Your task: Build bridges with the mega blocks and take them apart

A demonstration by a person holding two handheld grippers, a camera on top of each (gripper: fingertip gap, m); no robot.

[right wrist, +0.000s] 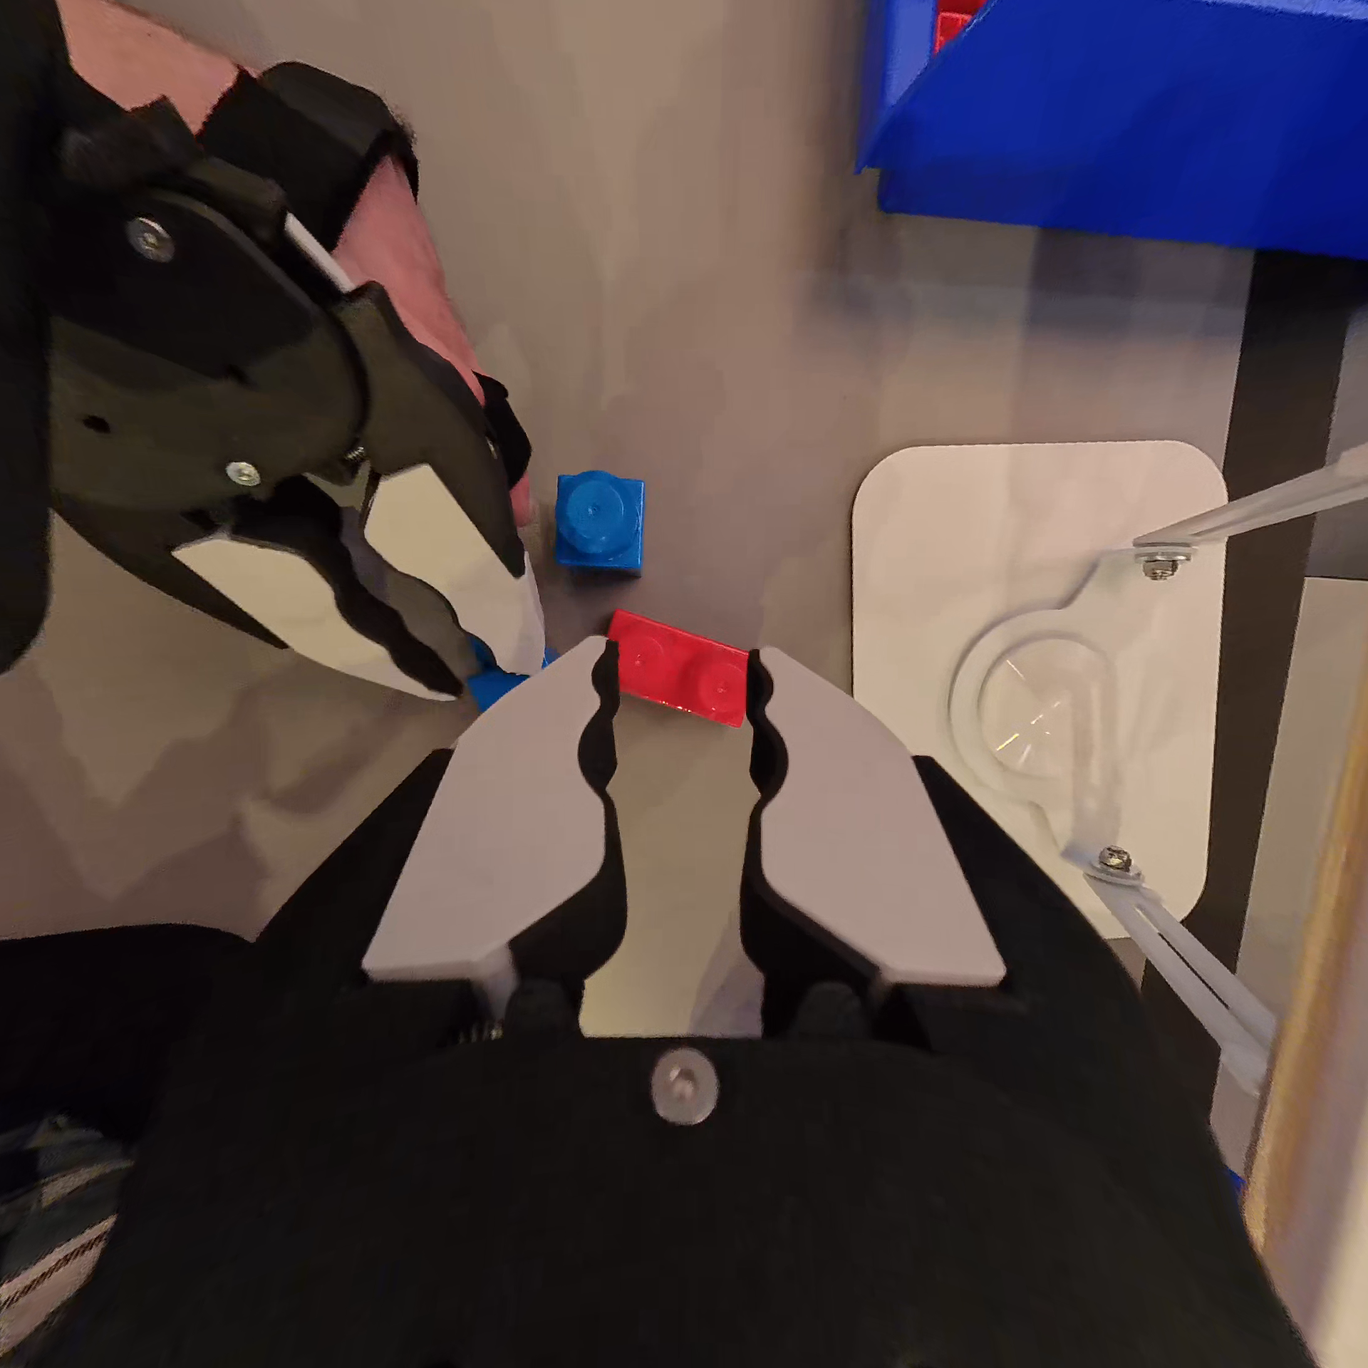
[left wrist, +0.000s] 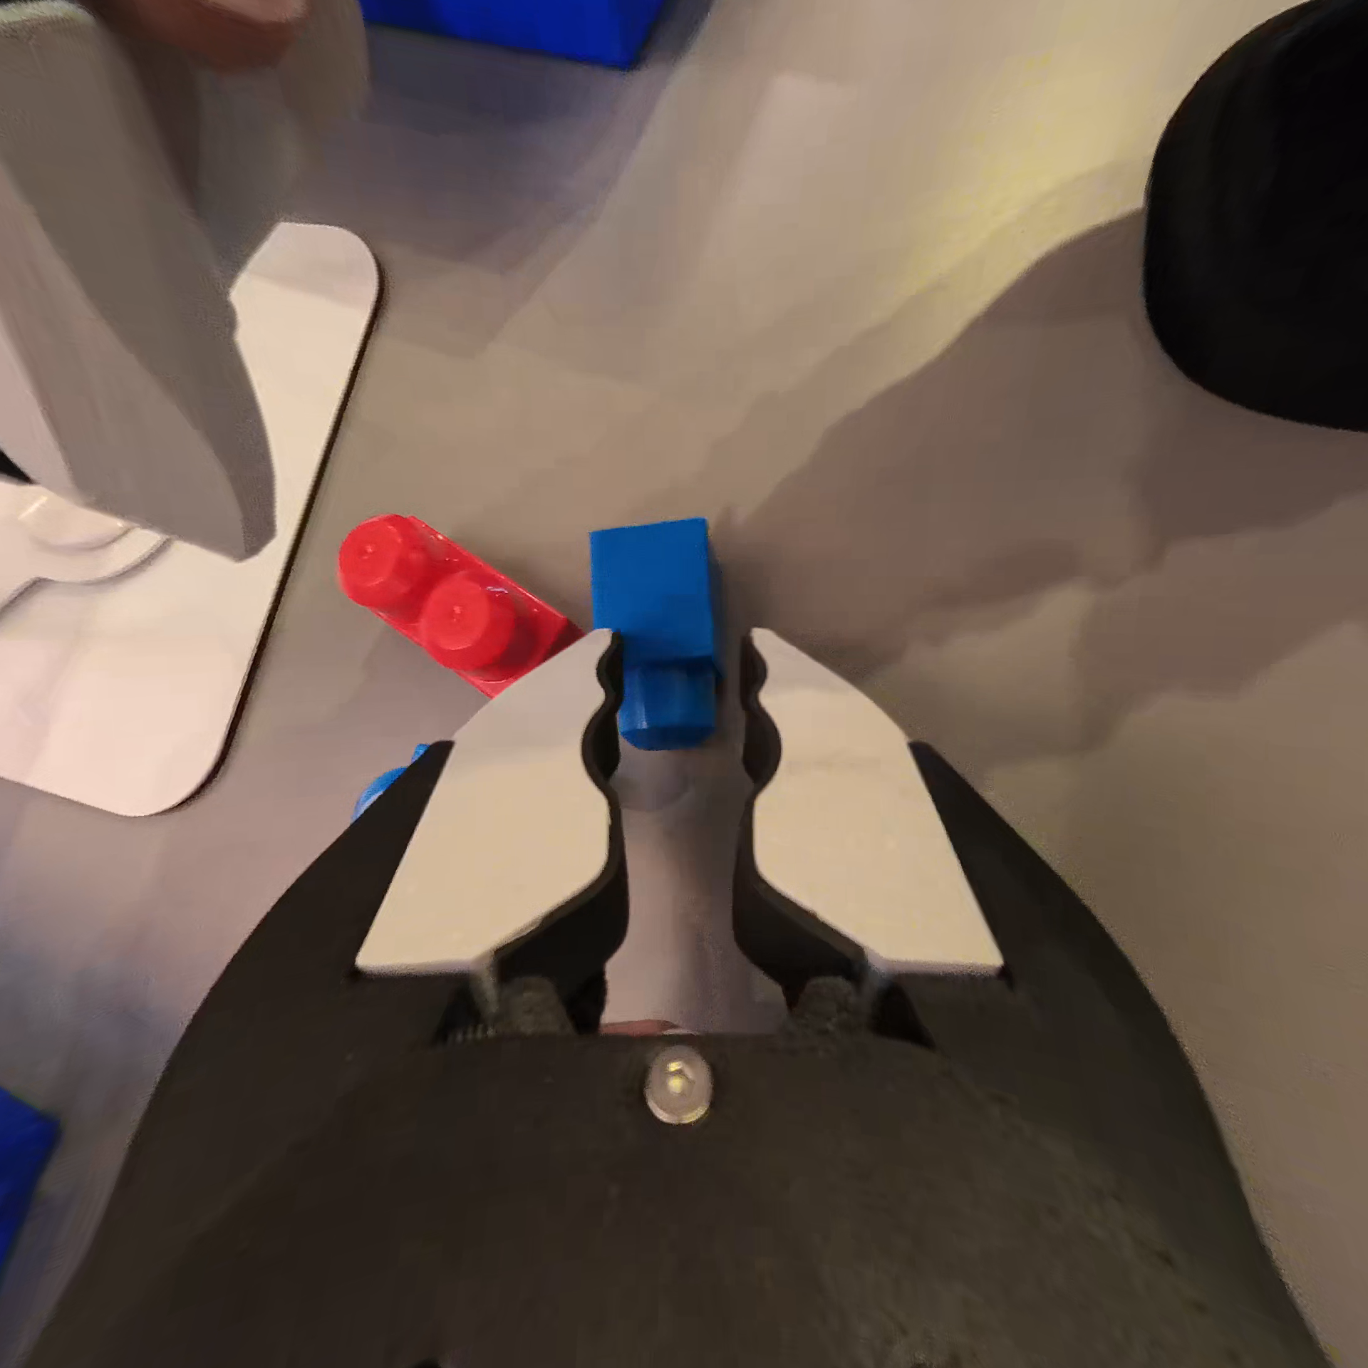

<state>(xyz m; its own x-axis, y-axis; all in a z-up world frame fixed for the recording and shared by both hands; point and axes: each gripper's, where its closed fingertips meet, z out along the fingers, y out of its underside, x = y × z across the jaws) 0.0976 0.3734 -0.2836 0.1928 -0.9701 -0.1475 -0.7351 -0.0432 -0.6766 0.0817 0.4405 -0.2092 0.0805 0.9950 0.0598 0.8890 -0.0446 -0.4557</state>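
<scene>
Looking along our left gripper (left wrist: 677,651), we see open grey table (left wrist: 851,370) ahead; its fingers flank a tipped blue block (left wrist: 651,585), with a gap at the right pad. Our right gripper (right wrist: 677,659) clamps the two-stud red block (right wrist: 681,670) lengthwise, beside a white mat (right wrist: 1036,518).

The left claw (left wrist: 677,666) pointed steeply down, its fingers partly apart, a narrow gap beside the right pad. A bare hand (right wrist: 400,252) strapped in black gripped it. The right claw (right wrist: 677,681) pointed down too, both pads against what it held.
</scene>
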